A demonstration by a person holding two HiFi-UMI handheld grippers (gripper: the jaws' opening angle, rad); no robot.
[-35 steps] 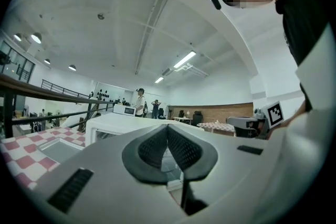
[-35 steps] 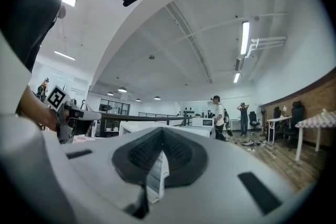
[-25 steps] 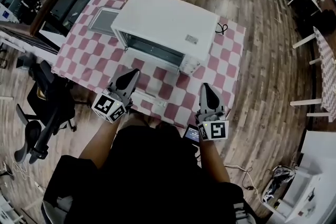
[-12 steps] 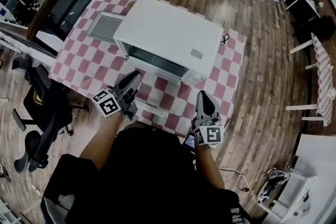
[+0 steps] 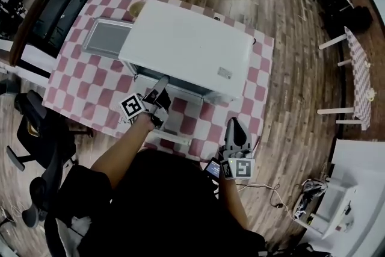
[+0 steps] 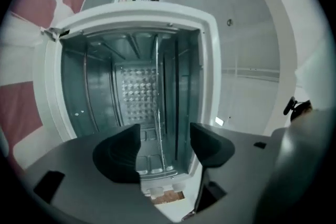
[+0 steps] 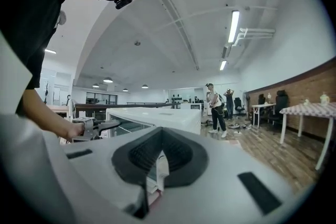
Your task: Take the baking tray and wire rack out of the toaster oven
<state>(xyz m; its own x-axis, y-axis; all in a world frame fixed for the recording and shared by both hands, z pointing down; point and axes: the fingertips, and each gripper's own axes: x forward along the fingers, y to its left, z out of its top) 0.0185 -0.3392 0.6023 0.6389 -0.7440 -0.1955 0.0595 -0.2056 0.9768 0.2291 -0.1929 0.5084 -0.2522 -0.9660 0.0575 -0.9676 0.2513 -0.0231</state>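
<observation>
L jaws newly-apart, empty, at oven (image 6: 209,60)

toaster oven (image 6: 212,50) mouth open ahead; wire rack (image 6: 156,93) splits cavity

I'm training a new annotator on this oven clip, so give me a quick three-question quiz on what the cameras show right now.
1. True or false: the baking tray lies on the table beside the toaster oven.
2. Which gripper faces the oven's open cavity? A) left B) right C) neither
3. Where is the wire rack?
Key: 1 true. 2 A; the left gripper has just been opening its jaws, and nothing is pressed between them. 3 Inside the oven, ahead of that gripper.
</observation>
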